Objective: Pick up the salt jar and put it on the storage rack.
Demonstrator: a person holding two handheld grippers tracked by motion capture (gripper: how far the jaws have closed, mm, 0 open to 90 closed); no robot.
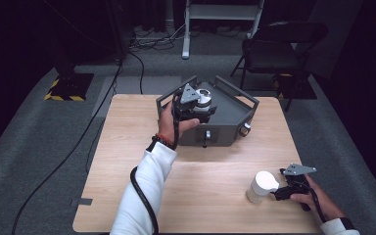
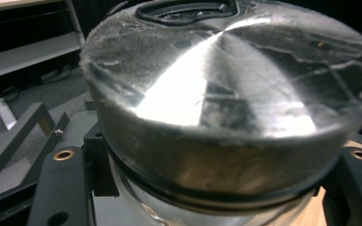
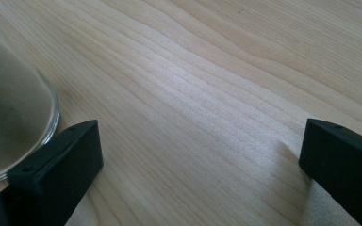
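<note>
At frame centre, the left gripper (image 1: 197, 102) clenches a round silver metal lid (image 2: 226, 94) above the grey metal tray (image 1: 235, 105). At lower right, the right gripper (image 3: 198, 160) stands released beside a white frosted jar (image 1: 262, 187).

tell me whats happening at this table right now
A person works with a gripper in each hand. The left gripper is shut on a shiny metal jar lid, held over the grey metal tray at the far side of the wooden table. The right gripper rests low on the table with its jaws open, beside a white-filled glass jar that stands without a lid.
</note>
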